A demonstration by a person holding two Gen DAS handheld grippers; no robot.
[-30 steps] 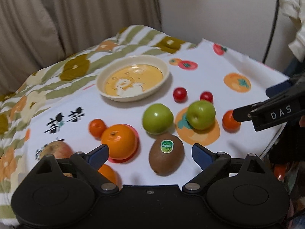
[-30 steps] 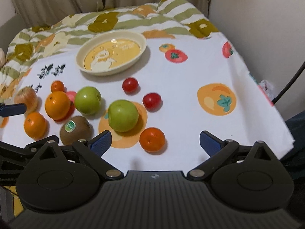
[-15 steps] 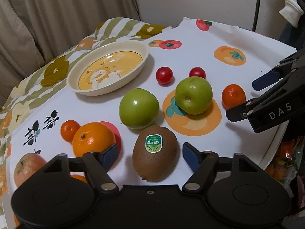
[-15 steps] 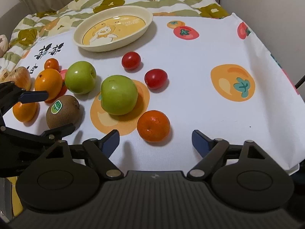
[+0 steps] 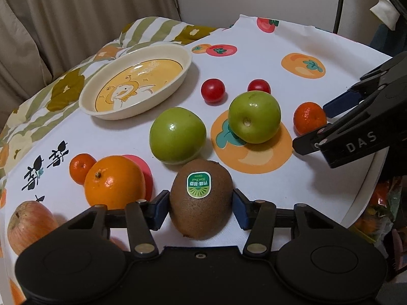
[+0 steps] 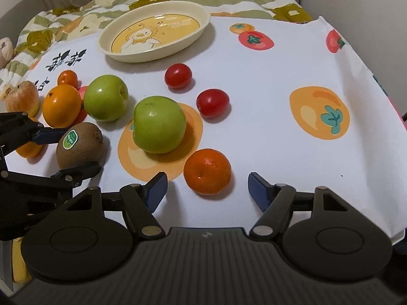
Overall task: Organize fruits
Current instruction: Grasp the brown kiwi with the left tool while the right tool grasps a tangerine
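The left tongs (image 5: 201, 204) are gripping the kiwi (image 5: 201, 199) right now, blue pads pressing on both of its sides, and it's still sitting on the surface (image 5: 267, 185) near the front edge (green sticker facing up). Just beyond it a green apple (image 5: 177, 135) is sitting almost touching it, with a second green apple (image 5: 254, 117) to the right on an orange print. The right tongs (image 6: 207, 189) are hanging wide open around a small mandarin (image 6: 207, 171), not touching it from what I can see. Two cherry tomatoes (image 6: 178, 75) are lying farther back, well apart from the cream plate (image 6: 152, 53) with the duck on it. A big orange (image 5: 114, 181) is resting just left of the kiwi.
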